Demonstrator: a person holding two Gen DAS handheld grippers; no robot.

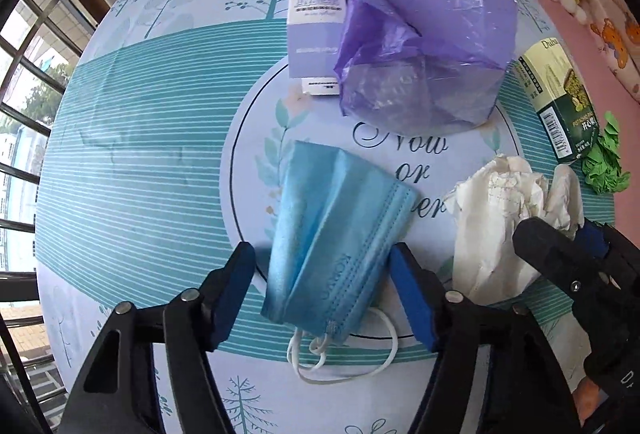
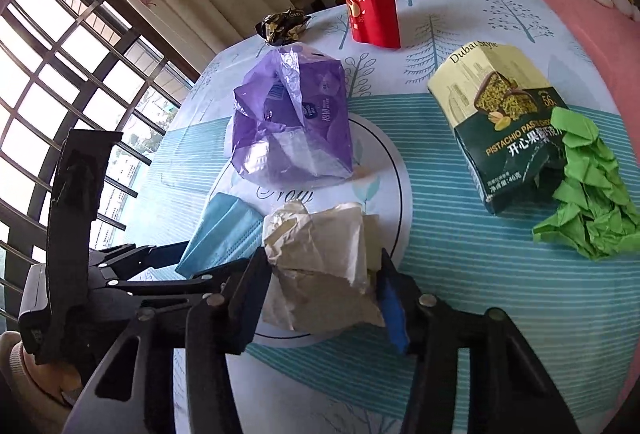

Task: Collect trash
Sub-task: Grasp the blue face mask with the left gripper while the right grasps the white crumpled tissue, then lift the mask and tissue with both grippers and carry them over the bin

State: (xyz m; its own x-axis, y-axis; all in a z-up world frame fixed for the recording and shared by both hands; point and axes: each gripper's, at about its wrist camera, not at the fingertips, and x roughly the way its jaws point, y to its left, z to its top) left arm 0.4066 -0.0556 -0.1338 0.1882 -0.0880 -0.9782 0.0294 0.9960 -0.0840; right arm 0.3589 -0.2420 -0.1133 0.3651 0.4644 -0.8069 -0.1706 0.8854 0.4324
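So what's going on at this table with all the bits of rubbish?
A person is clearing trash with a handheld gripper in each hand. The left gripper has its jaws around a blue face mask, one pad touching it and the other just clear. The right gripper is closed on a crumpled white paper. A purple plastic bag, a pistachio box and green paper lie on the tablecloth.

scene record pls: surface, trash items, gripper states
surface: round table with teal-striped printed cloth
left gripper: straddles folded blue face mask, one pad touching
right gripper: shut on crumpled white paper
centre: crumpled purple plastic bag
right side: green pistachio snack box, crumpled green paper
far edge: red carton, black-gold foil wrapper
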